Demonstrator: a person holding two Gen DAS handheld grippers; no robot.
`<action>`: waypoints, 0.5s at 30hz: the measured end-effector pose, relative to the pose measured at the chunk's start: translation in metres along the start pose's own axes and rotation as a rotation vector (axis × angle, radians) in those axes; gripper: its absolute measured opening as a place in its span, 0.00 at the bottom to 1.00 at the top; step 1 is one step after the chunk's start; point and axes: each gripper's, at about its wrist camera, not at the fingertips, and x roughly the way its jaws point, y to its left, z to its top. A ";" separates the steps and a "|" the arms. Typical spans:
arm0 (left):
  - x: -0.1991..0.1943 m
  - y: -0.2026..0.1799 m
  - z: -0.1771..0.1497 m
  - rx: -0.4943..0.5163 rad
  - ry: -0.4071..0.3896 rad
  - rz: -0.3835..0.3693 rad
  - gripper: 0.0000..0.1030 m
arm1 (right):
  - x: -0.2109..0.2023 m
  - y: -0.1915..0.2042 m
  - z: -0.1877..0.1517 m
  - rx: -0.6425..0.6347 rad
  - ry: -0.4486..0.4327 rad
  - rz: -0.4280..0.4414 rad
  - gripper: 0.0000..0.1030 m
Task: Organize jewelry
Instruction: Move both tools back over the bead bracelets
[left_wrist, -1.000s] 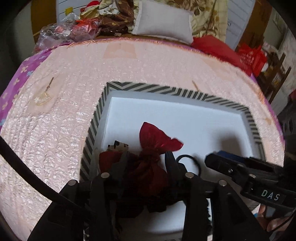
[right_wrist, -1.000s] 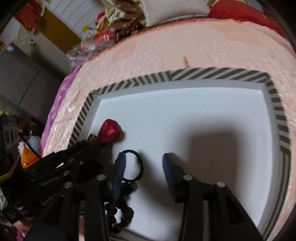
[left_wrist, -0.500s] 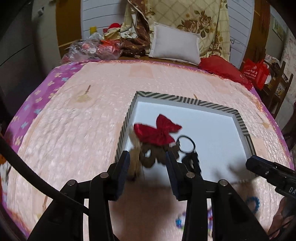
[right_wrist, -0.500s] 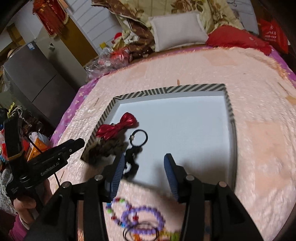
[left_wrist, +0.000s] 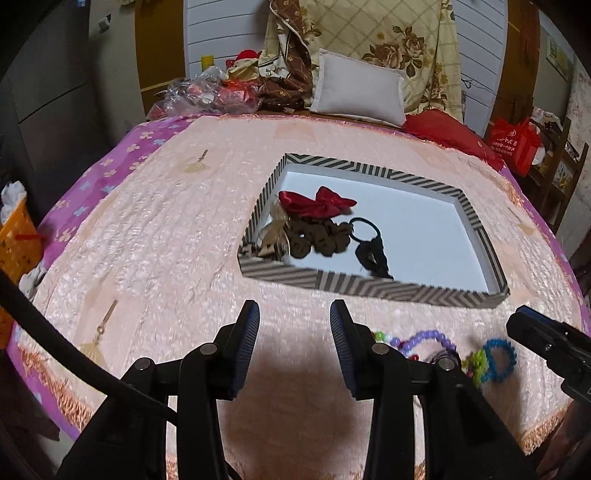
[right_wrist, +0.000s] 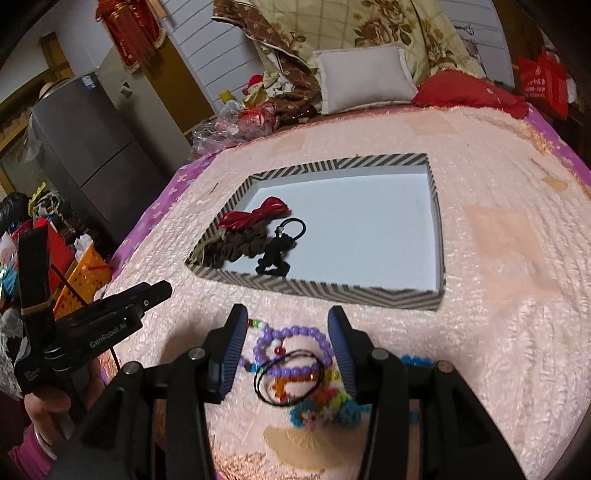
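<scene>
A shallow white box with a black-and-white striped rim (left_wrist: 369, 286) (right_wrist: 332, 286) lies on the pink bedspread. In its left end lie a red bow (left_wrist: 317, 203) (right_wrist: 255, 218), a brown scrunchie (left_wrist: 317, 240) (right_wrist: 240, 245) and a black hair tie with a knotted tail (left_wrist: 369, 243) (right_wrist: 280, 247). My left gripper (left_wrist: 293, 350) is open and empty, in front of the box. My right gripper (right_wrist: 286, 354) is open over a heap of jewelry: a purple bead bracelet (right_wrist: 295, 336) (left_wrist: 428, 338), a black cord loop (right_wrist: 288, 376) and blue beads (left_wrist: 498, 358) (right_wrist: 325, 413).
Pillows (left_wrist: 358, 92) and a plastic bag (left_wrist: 199, 96) lie at the bed's far end. Gold fan-shaped earrings (left_wrist: 195, 164) (left_wrist: 92, 347) lie on the bedspread at left. An orange basket (left_wrist: 14, 236) stands beside the bed. The other gripper shows in each view (left_wrist: 550, 347) (right_wrist: 92, 325).
Both grippers have pulled back out of the box toward the bed's near edge. The red bow and the black hair tie now lie released in the box. The bead heap has come into view.
</scene>
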 end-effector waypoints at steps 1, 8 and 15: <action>-0.002 -0.001 -0.004 0.000 0.000 0.002 0.26 | -0.004 0.001 -0.003 -0.016 -0.003 -0.012 0.46; -0.012 0.003 -0.022 -0.017 -0.004 0.016 0.26 | -0.015 -0.005 -0.022 -0.071 -0.002 -0.082 0.57; -0.005 0.000 -0.034 -0.033 0.037 -0.009 0.26 | -0.014 -0.016 -0.035 -0.090 0.025 -0.097 0.57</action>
